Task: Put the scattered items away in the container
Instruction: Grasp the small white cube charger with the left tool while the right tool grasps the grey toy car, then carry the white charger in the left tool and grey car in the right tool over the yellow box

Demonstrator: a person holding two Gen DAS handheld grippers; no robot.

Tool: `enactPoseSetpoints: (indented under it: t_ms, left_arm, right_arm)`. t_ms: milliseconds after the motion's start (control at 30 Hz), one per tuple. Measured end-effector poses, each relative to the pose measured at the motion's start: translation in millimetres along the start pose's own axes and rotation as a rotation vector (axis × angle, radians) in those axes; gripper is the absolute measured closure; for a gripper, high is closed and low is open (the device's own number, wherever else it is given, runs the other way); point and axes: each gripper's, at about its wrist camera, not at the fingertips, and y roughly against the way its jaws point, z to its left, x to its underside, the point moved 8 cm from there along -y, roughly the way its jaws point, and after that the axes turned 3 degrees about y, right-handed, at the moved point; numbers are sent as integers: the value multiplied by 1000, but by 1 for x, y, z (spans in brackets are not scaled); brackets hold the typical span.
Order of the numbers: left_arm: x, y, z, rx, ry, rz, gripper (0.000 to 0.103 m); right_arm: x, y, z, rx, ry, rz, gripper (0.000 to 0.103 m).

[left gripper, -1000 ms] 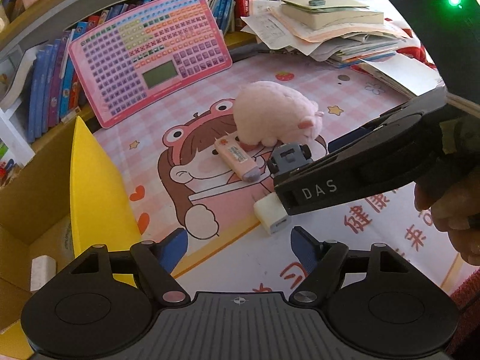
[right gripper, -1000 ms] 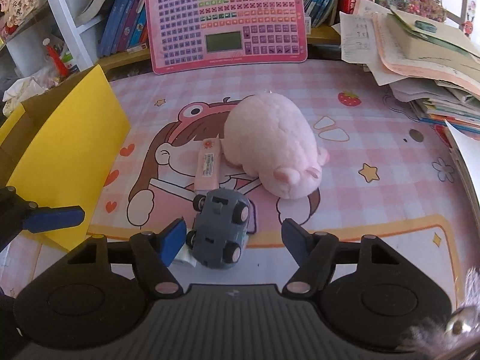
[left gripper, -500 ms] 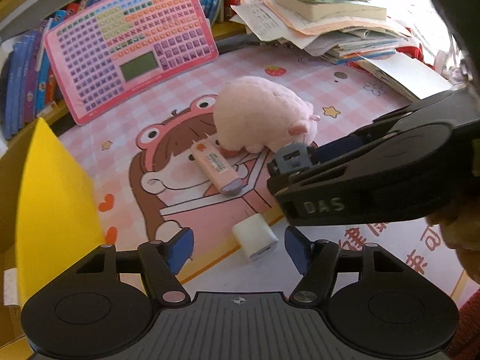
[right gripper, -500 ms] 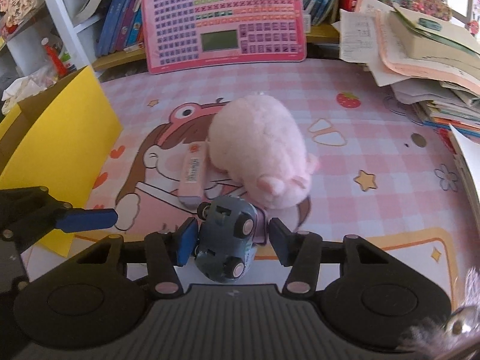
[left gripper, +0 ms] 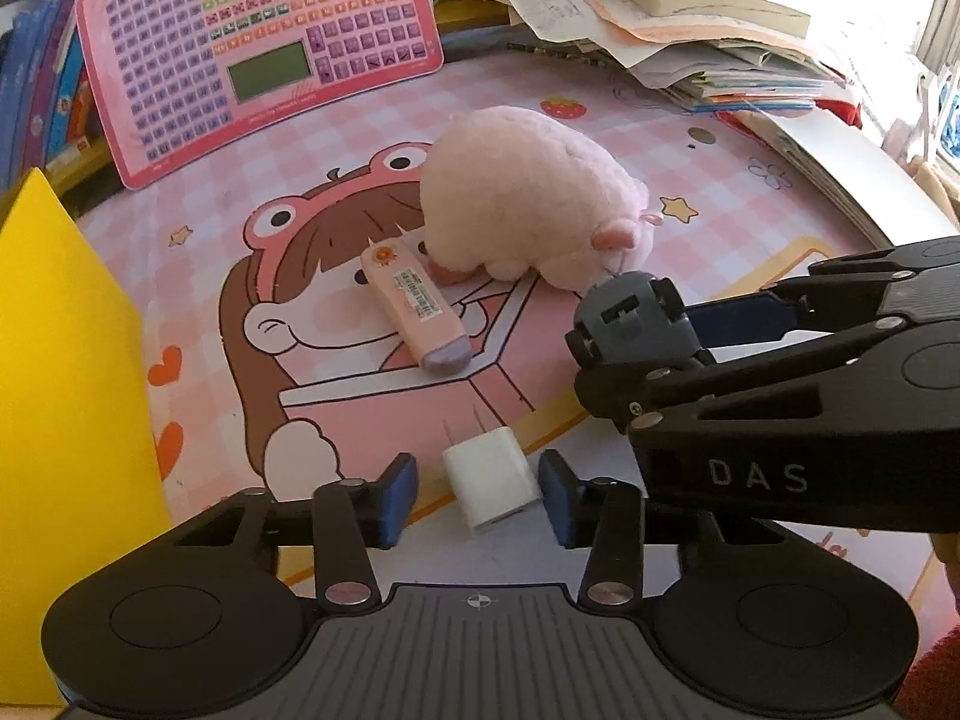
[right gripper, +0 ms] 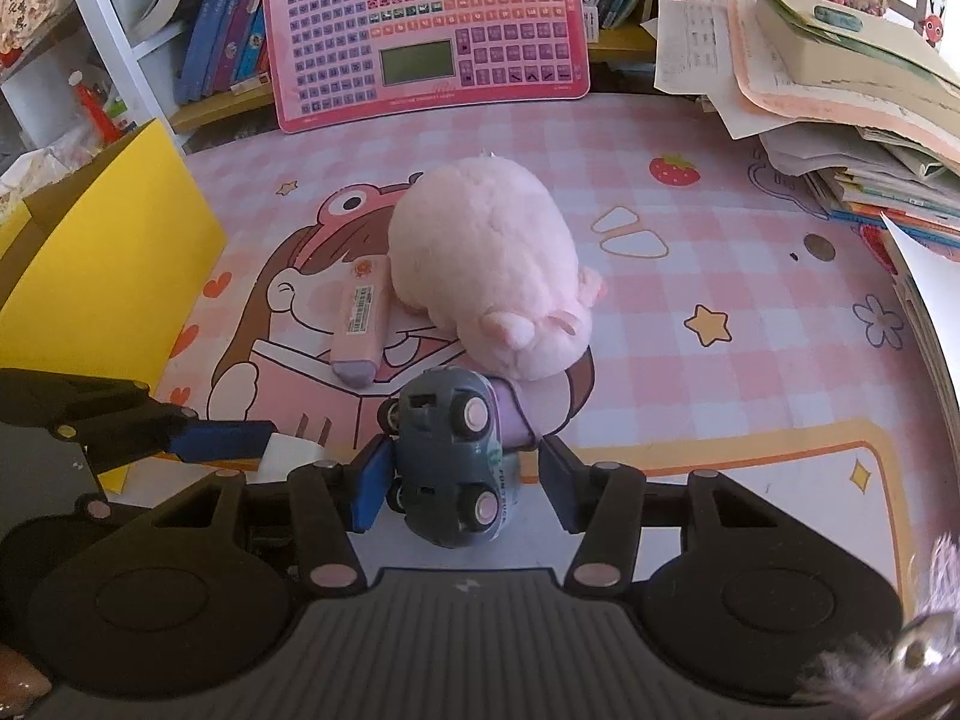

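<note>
A white plug adapter (left gripper: 492, 485) lies on the pink mat between the open blue pads of my left gripper (left gripper: 474, 498); the pads stand apart from it. My right gripper (right gripper: 462, 483) straddles a grey toy car (right gripper: 453, 459) lying on its side; the left pad touches it, the right pad stands off. The car (left gripper: 630, 324) also shows in the left wrist view. A pink plush pig (right gripper: 492, 264) and a pink marker-like stick (right gripper: 360, 318) lie just beyond. The yellow box flap (right gripper: 102, 258) of the container is at the left.
A pink toy keyboard (right gripper: 429, 30) leans on bookshelves at the back. A pile of papers and books (right gripper: 840, 90) fills the right side. A coin (right gripper: 819, 249) lies on the mat near the pile.
My left gripper has moved forward and down so the white adapter sits between its pads. My right gripper closed in around the toy car, which has tipped onto its side.
</note>
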Motion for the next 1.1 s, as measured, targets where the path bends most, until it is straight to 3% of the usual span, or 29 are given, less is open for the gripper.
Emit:
enactPoseSetpoints:
  t_ms: [100, 133, 733, 1100]
  left_arm:
    - [2, 2, 1, 3, 6, 3, 76]
    - [2, 3, 1, 2, 8, 6, 78]
    - [8, 77, -3, -18, -42, -152, 78]
    - [24, 115, 6, 58, -35, -214, 78]
  right_arm:
    - [0, 0, 0, 3, 6, -3, 54]
    - [0, 0, 1, 3, 9, -3, 59]
    - [9, 41, 19, -19, 19, -65, 59]
    - [24, 66, 30, 66, 10, -71, 59]
